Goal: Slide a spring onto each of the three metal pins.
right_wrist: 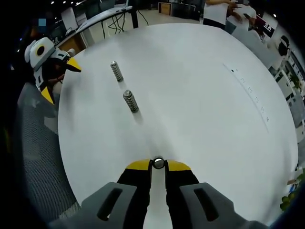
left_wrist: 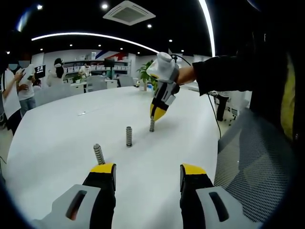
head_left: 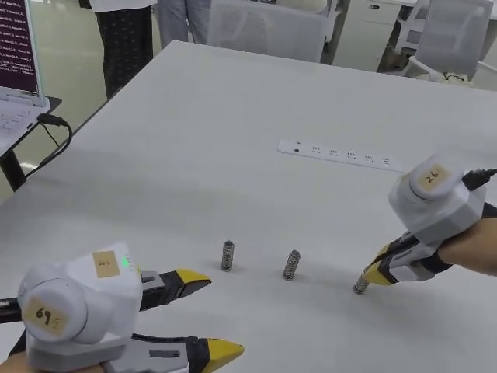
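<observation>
head view shows a white table (head_left: 233, 116) with three springs standing upright in a row; the pins inside them cannot be made out. the left spring (head_left: 227, 255) and the middle spring (head_left: 291, 264) stand free, apart from each other. the third spring (head_left: 361, 286) stands at the right end of the row, and the right claw (head_left: 368, 277) is pinched together on its top. in the right gripper view a round metal end sits squeezed between the yellow tips. the left claw (head_left: 221, 315) hovers low at the near left, its jaws spread wide with nothing between them, near the left spring but not touching it. a white power strip (head_left: 334, 154) lies farther back on the table
</observation>
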The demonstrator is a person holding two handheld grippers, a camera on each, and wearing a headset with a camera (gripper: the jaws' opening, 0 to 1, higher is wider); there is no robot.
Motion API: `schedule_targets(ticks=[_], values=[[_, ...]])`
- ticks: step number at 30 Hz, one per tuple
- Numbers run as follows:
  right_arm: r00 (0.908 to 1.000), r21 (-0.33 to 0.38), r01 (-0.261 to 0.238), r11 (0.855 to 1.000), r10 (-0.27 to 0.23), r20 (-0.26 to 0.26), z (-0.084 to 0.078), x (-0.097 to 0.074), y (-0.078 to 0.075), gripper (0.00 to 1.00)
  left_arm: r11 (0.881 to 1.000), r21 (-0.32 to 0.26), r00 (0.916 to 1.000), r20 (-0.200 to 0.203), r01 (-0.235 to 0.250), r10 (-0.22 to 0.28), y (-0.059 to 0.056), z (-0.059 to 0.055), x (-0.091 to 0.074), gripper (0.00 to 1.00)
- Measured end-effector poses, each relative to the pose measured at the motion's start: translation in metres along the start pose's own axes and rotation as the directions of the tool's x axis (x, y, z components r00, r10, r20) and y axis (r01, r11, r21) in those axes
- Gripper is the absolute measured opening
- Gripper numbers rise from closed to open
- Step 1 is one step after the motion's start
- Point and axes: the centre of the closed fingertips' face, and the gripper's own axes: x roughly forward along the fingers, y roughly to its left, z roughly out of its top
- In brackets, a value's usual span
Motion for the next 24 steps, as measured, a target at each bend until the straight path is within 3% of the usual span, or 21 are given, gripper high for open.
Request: schedule_targets(ticks=[24], values=[[0.9998,-0.015,0.017,1.0,-0.017,0.013,-0.0055,0.0041,-0.0036,0.16,1.0,0.002,1.0,-0.004,0.001,-0.001,-0.0004,0.0001,0.0013,0.49]])
